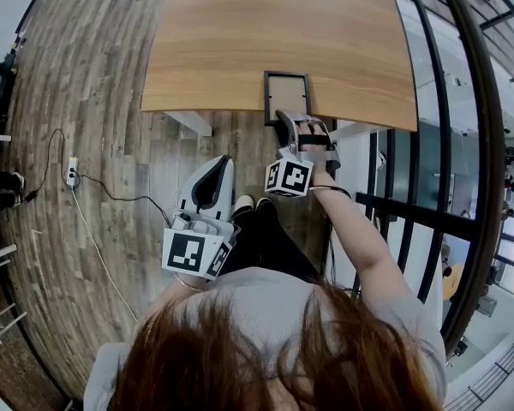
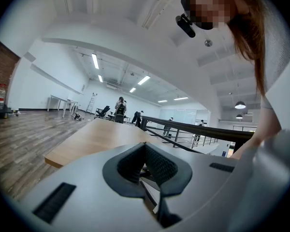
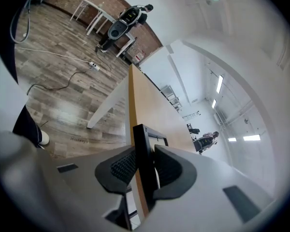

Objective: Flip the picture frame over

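Black-rimmed picture frame (image 1: pixel 287 98) sits at the wooden table's (image 1: pixel 240 41) near edge, long axis running away from the right gripper (image 1: pixel 298 120) pinching its near rail; the left gripper (image 1: pixel 210 182), closed and empty, hangs well back.

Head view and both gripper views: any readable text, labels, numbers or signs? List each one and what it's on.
No legible text in any view.
On the marker cubes: black-and-white square patterns only, no letters or digits.
On the picture frame: no writing visible.
The floor print: faint, too blurred to read.
On the red-and-white container: label too small to read.
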A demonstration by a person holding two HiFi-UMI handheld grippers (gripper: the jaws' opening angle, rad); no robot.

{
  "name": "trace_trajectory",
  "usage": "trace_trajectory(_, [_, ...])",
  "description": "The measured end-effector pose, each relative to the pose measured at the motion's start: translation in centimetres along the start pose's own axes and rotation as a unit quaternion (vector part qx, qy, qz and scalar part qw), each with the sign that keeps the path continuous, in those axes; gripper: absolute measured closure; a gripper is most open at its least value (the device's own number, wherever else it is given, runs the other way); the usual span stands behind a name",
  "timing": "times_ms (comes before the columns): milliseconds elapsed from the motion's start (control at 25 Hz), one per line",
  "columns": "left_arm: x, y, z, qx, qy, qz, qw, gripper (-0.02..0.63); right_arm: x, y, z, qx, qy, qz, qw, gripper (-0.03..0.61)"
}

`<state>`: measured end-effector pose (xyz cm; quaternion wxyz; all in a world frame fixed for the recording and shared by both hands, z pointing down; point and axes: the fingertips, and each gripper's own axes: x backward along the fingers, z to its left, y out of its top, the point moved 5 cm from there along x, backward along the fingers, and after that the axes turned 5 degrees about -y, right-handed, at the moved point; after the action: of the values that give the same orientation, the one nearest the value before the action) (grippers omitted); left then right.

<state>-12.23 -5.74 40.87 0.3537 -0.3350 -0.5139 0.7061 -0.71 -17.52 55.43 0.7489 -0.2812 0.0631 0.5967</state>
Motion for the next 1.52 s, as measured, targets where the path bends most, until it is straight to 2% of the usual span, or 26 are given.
trace_trajectory(160, [-0.1,0.3,-0.3,-0.001,-0.003,-0.005,1.0,0.607,0.3,0.5,-1.4,-0.023,-0.016,-0.009,1.0,0.482])
trace_trajectory(360, [-0.3,0.7,-0.3,0.0,-0.004,-0.009,1.0,0.607,0.4,1.1,-4.3,-0.111,-0.047,-0.015,0.993,0.5])
trace_trajectory(680, [-0.7,0.9,-0.4,-0.003,-0.006,-0.009,0.9999,0.607,0.4,1.0,-8.1,-0.263,-0.077,-0.032,0.961,0.508])
trace_trajectory(800, [-0.6,0.8,-0.5,-0.003,-0.006,-0.008,0.9999,0.607,0.6,0.5,-9.0,-0.322,-0.093,-0.041,0.941,0.509])
trace_trajectory(840, [-0.6,0.8,-0.4,-0.004,-0.006,-0.008,0.9999,0.607,0.7,0.3,-9.3,-0.353,-0.1,-0.046,0.929,0.509])
trace_trajectory(920, [-0.8,0.9,-0.4,-0.004,-0.008,-0.008,0.9999,0.607,0.9,-0.2,-10.2,-0.428,-0.111,-0.061,0.895,0.509])
trace_trajectory(1040, [-0.9,0.9,-0.3,-0.005,-0.01,-0.004,0.9999,0.607,1.0,-1.5,-11.3,-0.538,-0.12,-0.087,0.83,0.509])
trace_trajectory(1080, [-0.9,0.8,-0.3,-0.005,-0.01,-0.003,0.9999,0.607,1.0,-1.9,-11.4,-0.563,-0.125,-0.091,0.812,0.509])
trace_trajectory(1120, [-1.0,0.8,-0.3,-0.005,-0.012,-0.002,0.9999,0.607,1.1,-2.3,-11.5,-0.579,-0.134,-0.09,0.799,0.509])
trace_trajectory(1200, [-1.0,0.8,-0.4,-0.005,-0.014,0.0,0.9999,0.607,1.3,-2.8,-11.6,-0.597,-0.153,-0.083,0.783,0.509])
trace_trajectory(1240, [-1.0,0.7,-0.5,-0.005,-0.016,0.001,0.9999,0.607,1.4,-3.1,-11.6,-0.611,-0.161,-0.081,0.771,0.509])
trace_trajectory(1280, [-1.1,0.7,-0.6,-0.005,-0.017,0.002,0.9998,0.607,1.6,-3.5,-11.5,-0.63,-0.168,-0.081,0.754,0.509])
trace_trajectory(1360, [-1.1,0.6,-0.6,-0.005,-0.02,0.005,0.9998,0.607,2.0,-4.3,-11.4,-0.681,-0.179,-0.082,0.706,0.509])
trace_trajectory(1520, [-1.2,0.6,-0.6,-0.005,-0.026,0.012,0.9996,0.607,2.8,-5.8,-10.7,-0.788,-0.191,-0.087,0.579,0.509])
